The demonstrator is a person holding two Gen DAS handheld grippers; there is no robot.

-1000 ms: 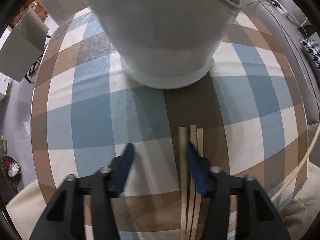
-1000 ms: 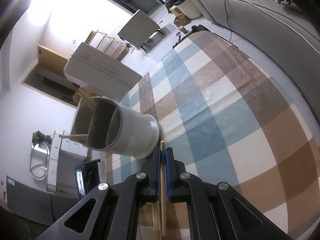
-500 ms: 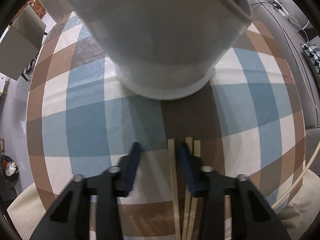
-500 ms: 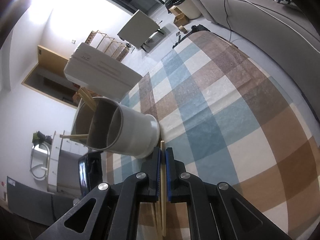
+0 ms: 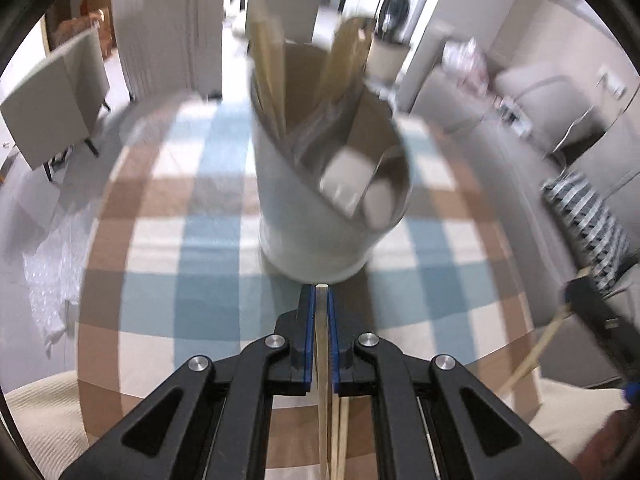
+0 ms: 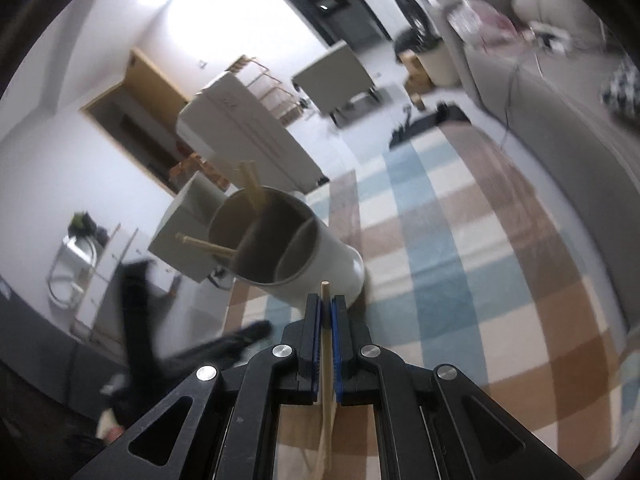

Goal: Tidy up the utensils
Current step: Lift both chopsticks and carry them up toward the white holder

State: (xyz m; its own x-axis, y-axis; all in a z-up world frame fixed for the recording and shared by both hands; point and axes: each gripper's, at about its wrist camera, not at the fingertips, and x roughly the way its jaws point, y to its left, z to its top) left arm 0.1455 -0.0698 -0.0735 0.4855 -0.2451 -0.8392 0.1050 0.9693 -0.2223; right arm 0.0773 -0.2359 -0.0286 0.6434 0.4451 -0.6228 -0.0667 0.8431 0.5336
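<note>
A white divided utensil holder point(image 5: 320, 208) stands on the checked tablecloth point(image 5: 192, 280) and holds several wooden chopsticks point(image 5: 268, 68); it also shows in the right wrist view point(image 6: 296, 256). My left gripper point(image 5: 321, 300) is shut on a wooden chopstick point(image 5: 322, 360), just in front of the holder's base. More chopsticks point(image 5: 342, 432) lie under it. My right gripper point(image 6: 327, 308) is shut on another chopstick point(image 6: 327, 352), raised near the holder's rim. It appears at the right edge of the left wrist view point(image 5: 592, 320).
A grey sofa point(image 6: 560, 92) runs along the table's right side. A grey chair point(image 5: 52, 96) stands at the far left of the table. A white box-like unit point(image 6: 244, 128) stands behind the holder.
My left gripper closed on a chopstick and lifted it, tilting up so the holder's inside shows. My right gripper rose with its chopstick toward the holder.
</note>
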